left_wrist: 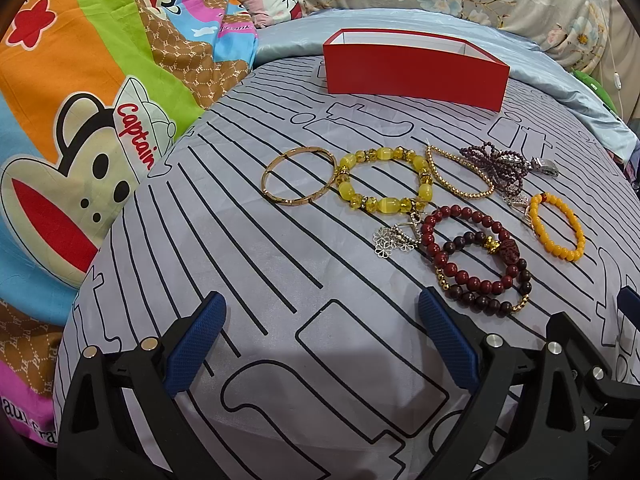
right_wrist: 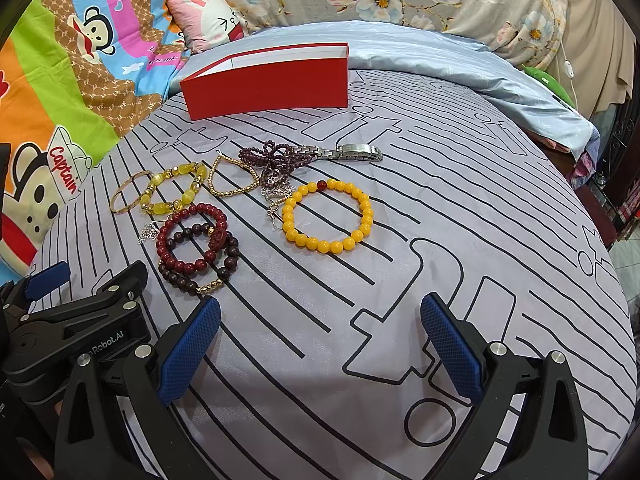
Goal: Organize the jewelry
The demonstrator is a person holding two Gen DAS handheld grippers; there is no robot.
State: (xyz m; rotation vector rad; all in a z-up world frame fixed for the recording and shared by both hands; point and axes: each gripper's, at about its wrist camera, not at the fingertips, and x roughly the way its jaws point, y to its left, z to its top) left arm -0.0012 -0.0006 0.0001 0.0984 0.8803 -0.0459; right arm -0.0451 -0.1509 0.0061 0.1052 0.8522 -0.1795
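1. Jewelry lies loose on the striped bedsheet point(right_wrist: 400, 280); nothing is in the red box point(right_wrist: 264, 84) yet, which sits past the pile at 12 o'clock.
2. Left gripper point(left_wrist: 320, 344) is spread wide, holding nothing; right gripper point(right_wrist: 320, 344) the same.
3. Orange bead bracelet point(right_wrist: 328, 216) sits at 12 o'clock of the right gripper, apart from the rest. Probably light, elastic and smooth-beaded, so slippery; pinch across one side of the ring.
4. Dark red bead bracelets point(left_wrist: 476, 256) are stacked and overlapping at 1 o'clock of the left gripper, near its right finger; they will likely drag each other.
5. Gold bangle point(left_wrist: 298, 178) at 12 o'clock looks stiff; grip the rim.
6. Purple bead strand point(right_wrist: 276, 156) is tangled with the metal watch point(right_wrist: 352, 152); floppy, may snag.
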